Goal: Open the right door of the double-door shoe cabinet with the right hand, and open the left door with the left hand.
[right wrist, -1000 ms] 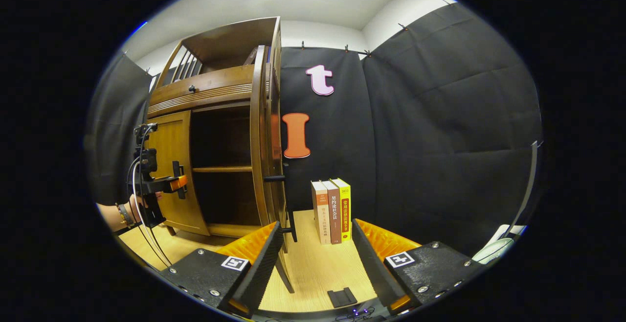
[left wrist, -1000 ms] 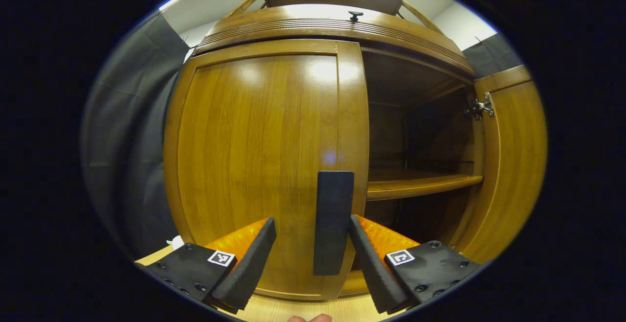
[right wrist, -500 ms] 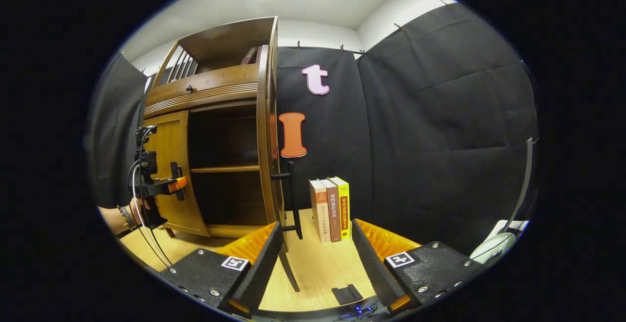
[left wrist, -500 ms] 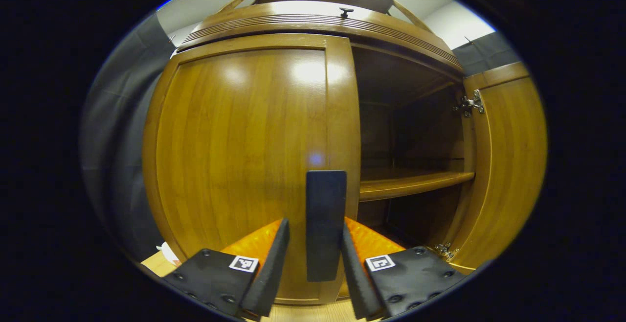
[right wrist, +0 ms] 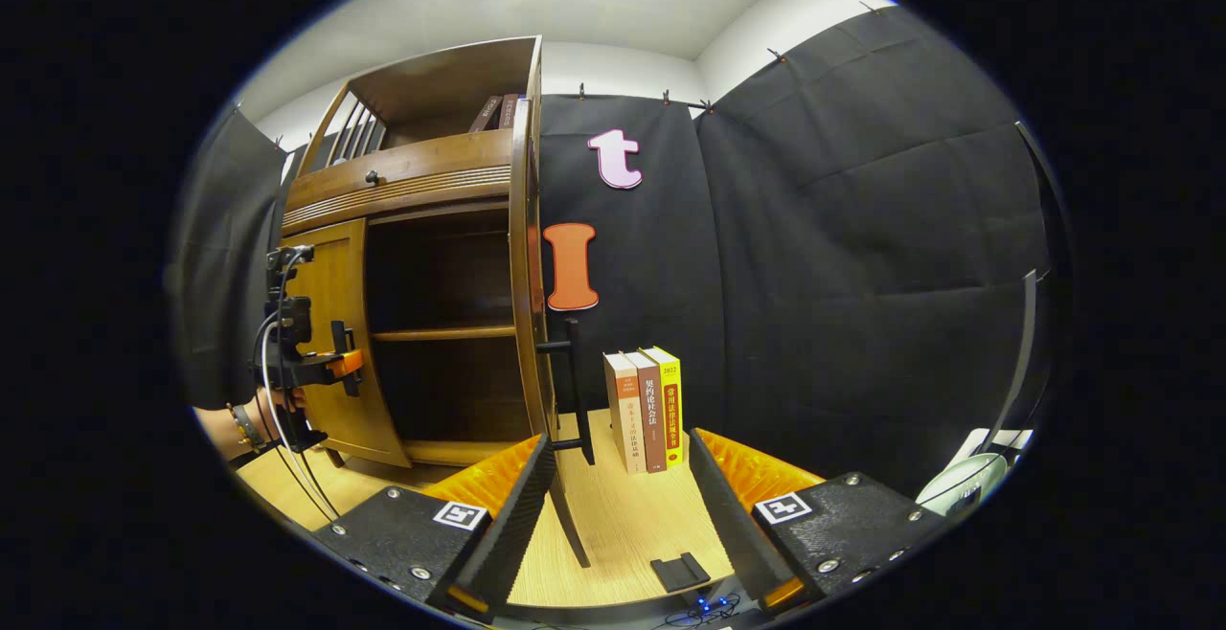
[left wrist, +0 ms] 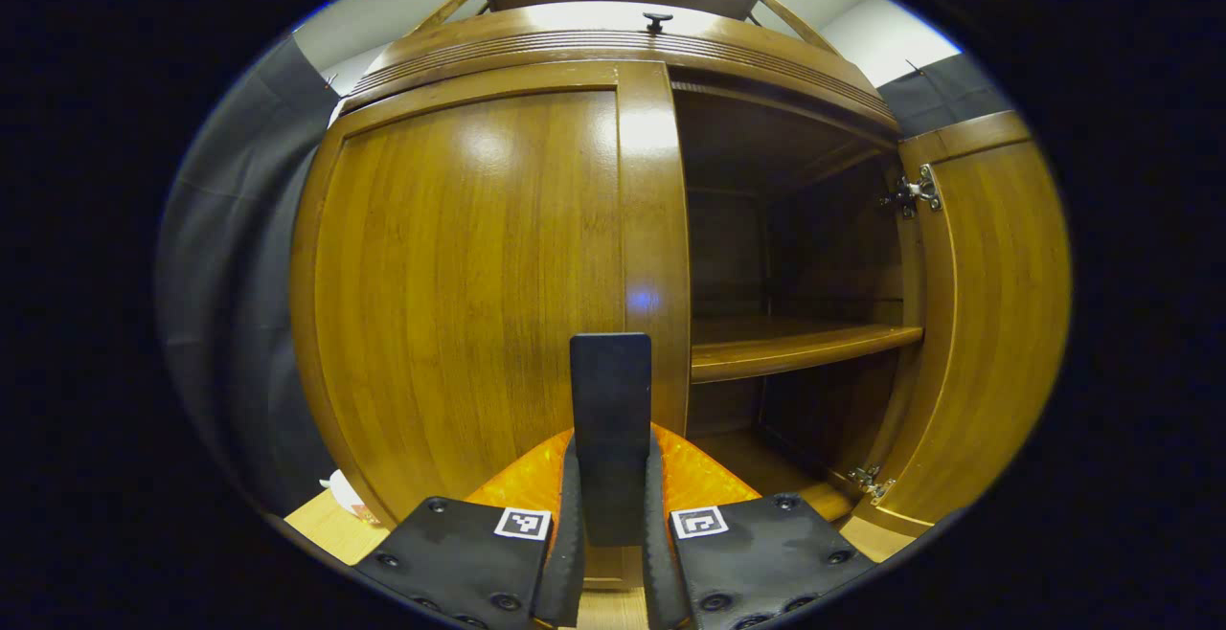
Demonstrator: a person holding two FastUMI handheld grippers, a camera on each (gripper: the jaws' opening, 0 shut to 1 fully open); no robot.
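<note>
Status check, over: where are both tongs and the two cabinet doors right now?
Left tongs shut on left door handle. Right tongs open, clear of right door. Right door swung open, left door shut. Nothing in the swing path.

Bright overhead glare, fisheye-warped edges

Left hand-held gripper (left wrist: 610, 553) fingers pinched tight, right hand-held gripper (right wrist: 613, 515) fingers spread wide.

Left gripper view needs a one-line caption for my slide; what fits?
Left tongs shut on the closed left door's handle; right door already open.
</note>
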